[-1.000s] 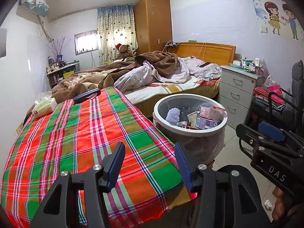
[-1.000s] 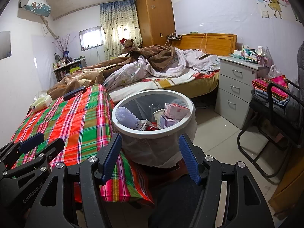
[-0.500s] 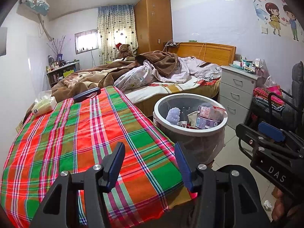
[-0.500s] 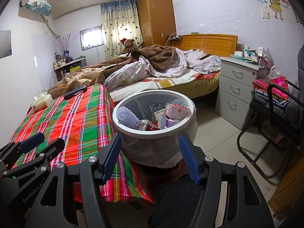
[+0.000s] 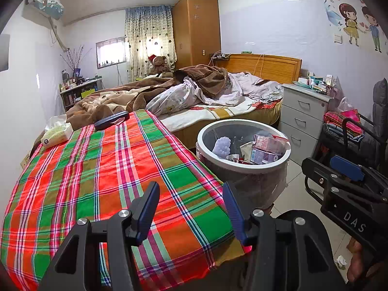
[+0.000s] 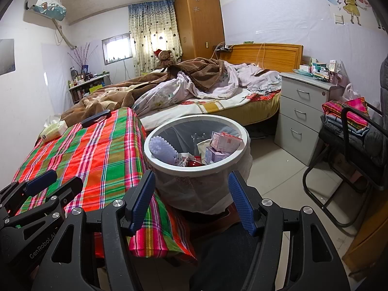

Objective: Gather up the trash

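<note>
Beside the plaid-covered table [image 5: 101,169], at its right edge for easy dropping, the lined bin [image 6: 196,167] holds boxes and wrappers, while left gripper [image 5: 190,208] and right gripper [image 6: 191,198] hover wide open, empty.

Plaid-covered table [image 5: 97,181]: stood at nine o'clock of the trash bin [image 5: 243,167], almost touching it.
On the cloth: a tissue pack [image 5: 56,133] at the far left corner; a dark blue flat object [image 5: 111,120] along the far edge, at one o'clock of the tissues.
Tiled floor [image 6: 278,169]: carried the bin, lined with a clear bag.
Floor scrap: a crumpled white bit [image 5: 340,262] lay at five o'clock of the bin.
</note>
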Tool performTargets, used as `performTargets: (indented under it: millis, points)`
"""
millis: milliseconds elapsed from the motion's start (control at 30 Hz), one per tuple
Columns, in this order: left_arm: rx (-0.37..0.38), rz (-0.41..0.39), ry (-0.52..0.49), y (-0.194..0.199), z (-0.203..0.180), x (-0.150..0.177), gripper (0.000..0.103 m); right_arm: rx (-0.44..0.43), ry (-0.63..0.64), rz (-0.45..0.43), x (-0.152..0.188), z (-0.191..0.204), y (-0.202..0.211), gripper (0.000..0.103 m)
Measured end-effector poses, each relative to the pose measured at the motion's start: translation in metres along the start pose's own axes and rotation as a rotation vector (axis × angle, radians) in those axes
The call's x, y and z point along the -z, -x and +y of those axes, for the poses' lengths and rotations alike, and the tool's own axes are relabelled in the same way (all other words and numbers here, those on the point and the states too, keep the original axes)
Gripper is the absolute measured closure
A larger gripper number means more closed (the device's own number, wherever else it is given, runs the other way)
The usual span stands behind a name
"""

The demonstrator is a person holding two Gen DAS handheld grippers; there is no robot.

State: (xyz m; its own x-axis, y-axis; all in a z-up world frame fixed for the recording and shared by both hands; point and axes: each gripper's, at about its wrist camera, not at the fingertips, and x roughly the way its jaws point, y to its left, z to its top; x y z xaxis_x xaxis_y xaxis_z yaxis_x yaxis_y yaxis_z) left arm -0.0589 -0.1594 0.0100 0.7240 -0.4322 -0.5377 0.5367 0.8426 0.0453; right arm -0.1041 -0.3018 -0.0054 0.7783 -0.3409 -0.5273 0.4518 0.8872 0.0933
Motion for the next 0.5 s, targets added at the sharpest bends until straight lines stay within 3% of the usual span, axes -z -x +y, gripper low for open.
performTargets:
  millis: [500]
  points:
    - [0.003,0.000,0.001,0.0005,0.0008,0.0030,0.049,0.001,-0.001,0.000,0.0004,0.0009,0.0001,0.039]
